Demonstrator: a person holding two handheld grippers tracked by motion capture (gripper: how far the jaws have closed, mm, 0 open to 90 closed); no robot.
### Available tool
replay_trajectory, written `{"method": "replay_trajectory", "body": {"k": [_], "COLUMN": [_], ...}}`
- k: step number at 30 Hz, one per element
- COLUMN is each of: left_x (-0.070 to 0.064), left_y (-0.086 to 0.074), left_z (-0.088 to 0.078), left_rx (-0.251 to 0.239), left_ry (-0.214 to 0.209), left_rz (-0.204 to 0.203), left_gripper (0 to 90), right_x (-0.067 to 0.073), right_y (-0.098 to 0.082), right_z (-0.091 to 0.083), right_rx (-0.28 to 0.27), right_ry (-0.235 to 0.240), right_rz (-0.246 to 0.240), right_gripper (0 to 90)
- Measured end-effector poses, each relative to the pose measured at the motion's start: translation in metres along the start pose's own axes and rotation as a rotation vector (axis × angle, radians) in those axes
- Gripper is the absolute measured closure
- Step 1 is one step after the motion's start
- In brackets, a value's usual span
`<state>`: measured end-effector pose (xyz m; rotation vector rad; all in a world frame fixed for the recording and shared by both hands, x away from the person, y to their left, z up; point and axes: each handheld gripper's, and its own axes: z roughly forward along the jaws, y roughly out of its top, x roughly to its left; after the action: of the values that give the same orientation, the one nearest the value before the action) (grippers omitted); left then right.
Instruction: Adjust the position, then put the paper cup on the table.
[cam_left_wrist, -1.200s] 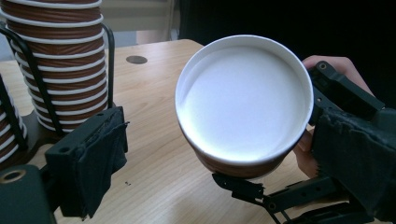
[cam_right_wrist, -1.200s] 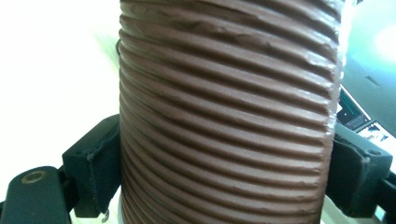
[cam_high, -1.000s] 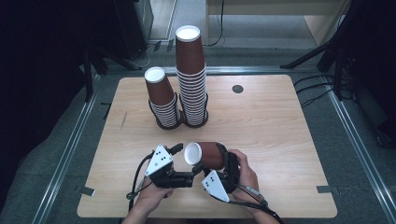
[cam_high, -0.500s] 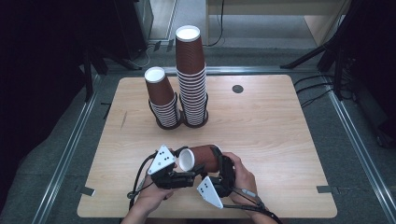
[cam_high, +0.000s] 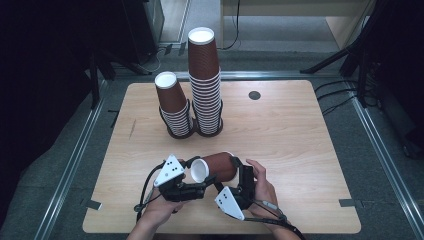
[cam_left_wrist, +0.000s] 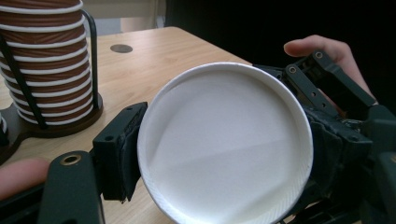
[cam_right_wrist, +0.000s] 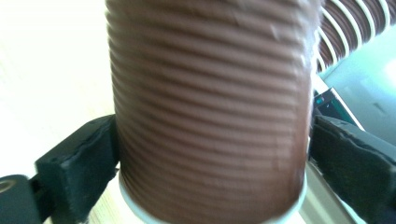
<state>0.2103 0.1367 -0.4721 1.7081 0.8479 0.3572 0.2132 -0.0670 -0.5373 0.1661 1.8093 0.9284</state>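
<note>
Paper cup (cam_high: 216, 167) held level above the table's (cam_high: 300, 150) near edge.

We see its long axis horizontal, white base facing left. The left gripper (cam_high: 192, 185) has just clamped that end; the right gripper's (cam_high: 239, 172) jaws have just parted beside the ribbed wall.

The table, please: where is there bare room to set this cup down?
The right half of the table is bare, between the stacks and the right edge, past the small dark disc. The front-left corner is free too. It is crowded around the two stacks and the cup.
</note>
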Motion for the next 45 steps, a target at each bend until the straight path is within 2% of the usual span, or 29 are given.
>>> {"method": "replay_trajectory", "body": {"k": [1,3,8,9,12,15,19,20,21,22,24,25,27,28,29,30,31,33,35,36,38,39,40,43,44,45], "left_x": [0.001,0.005,0.013,0.015,0.018,0.021,0.023,0.023,0.023,0.023,0.023,0.023,0.022,0.022,0.021,0.021,0.021,0.02,0.02,0.02,0.021,0.021,0.022,0.022,0.023,0.023], "left_y": [0.0,0.001,0.002,0.003,0.002,0.002,0.0,0.0,0.0,0.0,-0.001,-0.001,-0.002,-0.002,-0.002,-0.002,-0.002,-0.002,-0.002,-0.002,-0.002,-0.002,-0.002,-0.003,-0.003,-0.003], "left_z": [-0.001,-0.005,-0.01,-0.012,-0.014,-0.016,-0.017,-0.017,-0.017,-0.017,-0.017,-0.017,-0.016,-0.016,-0.015,-0.015,-0.014,-0.013,-0.013,-0.012,-0.012,-0.012,-0.012,-0.012,-0.012,-0.013], "left_rx": [-0.007,-0.031,-0.055,-0.067,-0.081,-0.094,-0.137,-0.137,-0.141,-0.15,-0.172,-0.183,-0.194,-0.194,-0.198,-0.198,-0.198,-0.193,-0.193,-0.192,-0.191,-0.19,-0.189,-0.187,-0.19,-0.189], "left_ry": [0.002,0.017,0.052,0.071,0.084,0.099,0.116,0.116,0.118,0.121,0.127,0.132,0.15,0.15,0.154,0.154,0.151,0.153,0.154,0.157,0.16,0.162,0.163,0.167,0.166,0.166], "left_rz": [-0.003,-0.015,-0.033,-0.043,-0.053,-0.063,-0.065,-0.065,-0.063,-0.062,-0.062,-0.063,-0.05,-0.05,-0.045,-0.045,-0.041,-0.033,-0.028,-0.028,-0.027,-0.028,-0.028,-0.027,-0.029,-0.031], "left_gripper": [23.0,23.1,23.2,23.2,23.2,23.2,23.1,23.2,23.1,23.1,23.1,23.1,23.1,23.1,23.1,23.1,23.1,23.1,23.1,23.1,23.1,23.1,23.1,23.0,23.0,23.0], "right_x": [0.0,-0.005,-0.012,-0.016,-0.019,-0.024,-0.027,-0.027,-0.029,-0.029,-0.03,-0.032,-0.035,-0.035,-0.039,-0.04,-0.04,-0.043,-0.044,-0.045,-0.046,-0.048,-0.048,-0.05,-0.05,-0.05], "right_y": [0.0,-0.003,-0.01,-0.013,-0.016,-0.019,-0.02,-0.02,-0.02,-0.02,-0.019,-0.019,-0.019,-0.019,-0.02,-0.02,-0.02,-0.021,-0.022,-0.022,-0.022,-0.021,-0.021,-0.018,-0.016,-0.015], "right_z": [0.0,-0.002,-0.004,-0.005,-0.005,-0.004,-0.005,-0.005,-0.005,-0.005,-0.005,-0.006,-0.006,-0.006,-0.006,-0.006,-0.006,-0.006,-0.006,-0.007,-0.007,-0.008,-0.008,-0.01,-0.01,-0.01], "right_rx": [0.0,0.0,0.01,0.018,0.027,0.037,0.05,0.05,0.056,0.056,0.061,0.068,0.078,0.078,0.087,0.094,0.094,0.106,0.108,0.104,0.101,0.078,0.078,0.051,0.054,0.054], "right_ry": [0.0,-0.003,-0.023,-0.033,-0.045,-0.057,-0.055,-0.055,-0.034,-0.034,-0.017,0.004,0.015,0.015,0.024,0.027,0.027,0.025,0.026,0.024,0.028,0.045,0.045,0.08,0.093,0.098], "right_rz": [0.0,0.033,0.057,0.087,0.119,0.182,0.299,0.299,0.361,0.361,0.4,0.445,0.492,0.492,0.54,0.561,0.561,0.595,0.606,0.635,0.651,0.7,0.7,0.791,0.835,0.85], "right_gripper": [2.5,0.2,0.0,0.0,0.0,0.4,0.5,0.5,0.5,0.5,0.5,0.4,0.5,0.5,0.4,0.4,0.4,0.4,0.4,0.4,0.4,0.4,0.4,0.5,0.4,0.4]}}
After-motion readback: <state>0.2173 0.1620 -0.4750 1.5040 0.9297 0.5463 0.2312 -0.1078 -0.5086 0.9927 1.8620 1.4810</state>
